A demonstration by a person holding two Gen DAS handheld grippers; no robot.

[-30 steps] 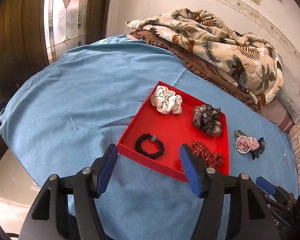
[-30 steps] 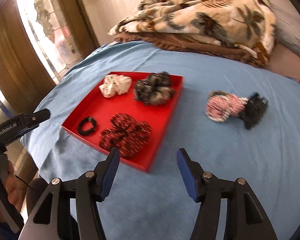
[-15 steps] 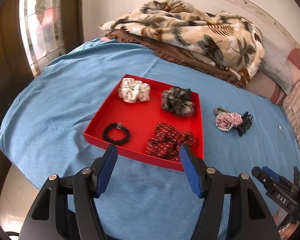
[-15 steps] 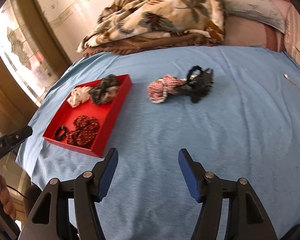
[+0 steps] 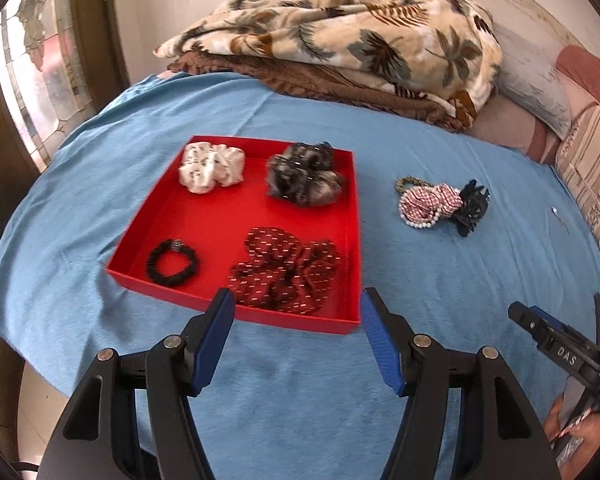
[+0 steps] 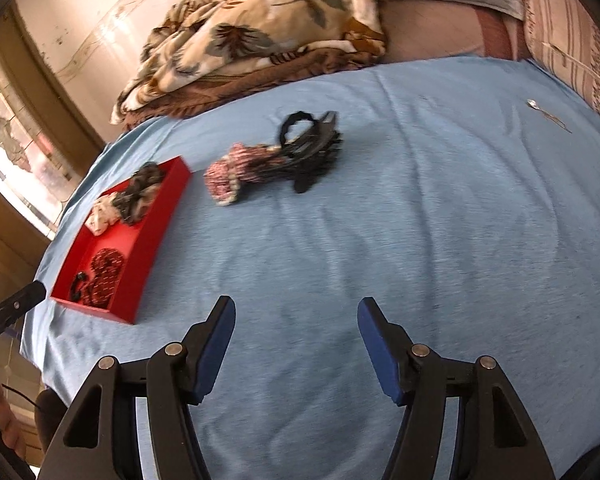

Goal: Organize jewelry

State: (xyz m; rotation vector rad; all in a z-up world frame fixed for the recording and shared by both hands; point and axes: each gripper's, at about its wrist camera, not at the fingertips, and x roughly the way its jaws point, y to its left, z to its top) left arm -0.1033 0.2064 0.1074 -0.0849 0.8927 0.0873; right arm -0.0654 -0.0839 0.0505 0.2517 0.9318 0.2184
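A red tray [image 5: 228, 220] lies on the blue bedsheet and shows in the right wrist view [image 6: 152, 236] at the left. It holds a white scrunchie [image 5: 212, 166], a grey-brown scrunchie [image 5: 304, 178], a black bracelet [image 5: 173, 262] and a red dotted scrunchie [image 5: 288, 270]. To its right on the sheet lies a pile: a red-white beaded piece [image 5: 428, 202] [image 6: 230, 172] with pearls, and a black hair piece [image 5: 472, 208] [image 6: 312, 142]. My left gripper [image 5: 296, 312] is open and empty, just short of the tray's near edge. My right gripper [image 6: 296, 312] is open and empty, well short of the pile.
A folded palm-print blanket [image 5: 340, 48] on a brown one lies at the far side of the bed. Pillows [image 5: 580, 112] are at the right. A small metal pin [image 6: 544, 110] lies on the sheet far right. The bed edge drops off at the left.
Both grippers have swung to the right. The tray has slid left in both views, and the loose pile now sits nearer the middle of the right wrist view. Both stay open.
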